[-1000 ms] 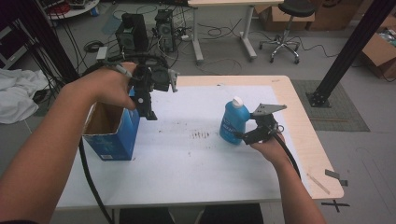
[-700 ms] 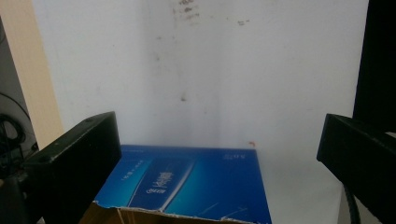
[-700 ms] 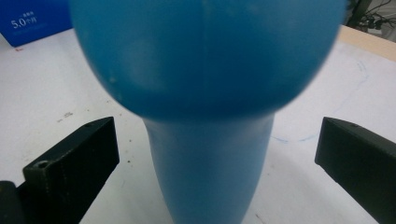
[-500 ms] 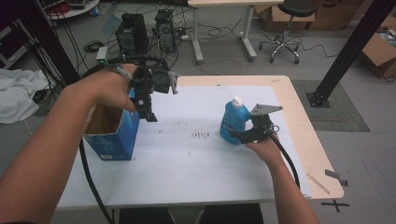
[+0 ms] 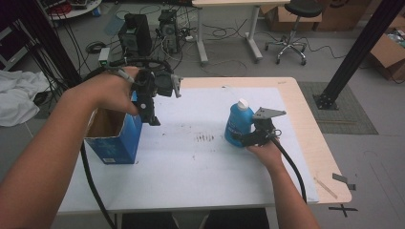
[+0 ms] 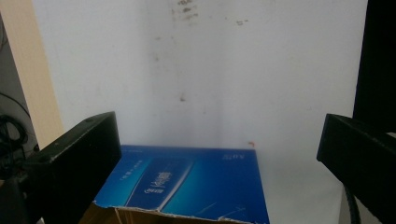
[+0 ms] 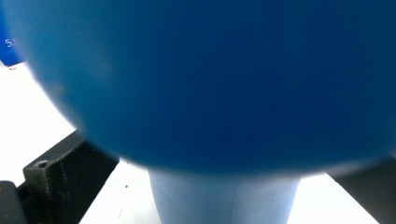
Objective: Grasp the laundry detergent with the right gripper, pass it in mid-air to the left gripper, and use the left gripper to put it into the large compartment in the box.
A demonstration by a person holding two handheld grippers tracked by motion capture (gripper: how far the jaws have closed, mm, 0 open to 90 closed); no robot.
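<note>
A blue bottle with a white cap stands upright right of the table's middle. My right gripper reaches it low from the right, open, one jaw on each side of its base. In the right gripper view the bottle looms very close between the spread jaws of my right gripper. At the left stands an open blue carton, its top flaps up. Above the carton's right rim hangs my left gripper, pointing down, open and holding nothing. The left gripper view looks down on the carton between the jaws.
The white sheet on the table has dark smudges near its middle. A bare wooden rim runs along the right side. Beyond the table's far edge are computer towers, cables, a desk and a stool on the floor.
My right gripper has slid left along the table until the bottle stands between its jaws. My left gripper has stayed almost still above the carton.
</note>
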